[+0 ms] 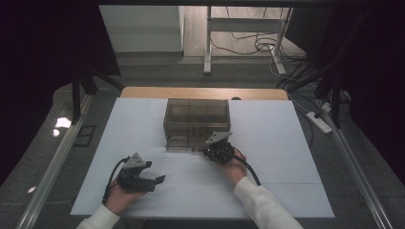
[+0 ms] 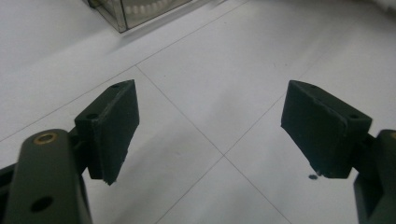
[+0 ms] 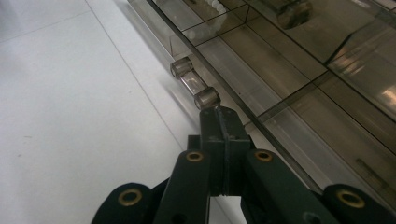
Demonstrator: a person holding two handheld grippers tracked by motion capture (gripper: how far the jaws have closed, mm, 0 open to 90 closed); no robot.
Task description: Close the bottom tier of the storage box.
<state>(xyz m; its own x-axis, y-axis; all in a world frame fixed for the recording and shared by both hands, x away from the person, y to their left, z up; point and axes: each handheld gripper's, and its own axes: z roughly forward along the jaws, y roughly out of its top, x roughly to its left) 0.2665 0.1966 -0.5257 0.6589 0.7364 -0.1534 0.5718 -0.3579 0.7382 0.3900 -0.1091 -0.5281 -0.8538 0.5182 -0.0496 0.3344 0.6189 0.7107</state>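
Resting near the front edge of the white table (image 1: 286, 191), the left gripper (image 1: 152, 180) sits in the person's left hand (image 1: 122, 198) with its jaws spread wide; the left gripper view looks between them onto bare white surface crossed by thin seam lines, with a corner of the box at the top edge.

Farther in, the right gripper (image 3: 223, 114) is held by the right hand (image 1: 235, 168) at the box's near right corner. Its jaws are pressed together with nothing between them, and their tips lie just beside the clear handle (image 3: 194, 85), a short see-through bar with two round end knobs standing out from the front face. Whether the tips touch the nearer knob cannot be told.

The smoky transparent box (image 1: 197, 124) stands at the middle of the table, a rectangular case divided inside into compartments. The high view gives its whole outline; the right gripper view adds the dividers, a second small knob deeper in, and a string of white beads (image 3: 210, 21) in one far compartment, which the high view leaves as a pale curve at the box's front left.

Open white surface lies to either side of the box and between the two grippers. Beyond the box, a strip of bare wood (image 1: 200, 92) marks the table's far edge.
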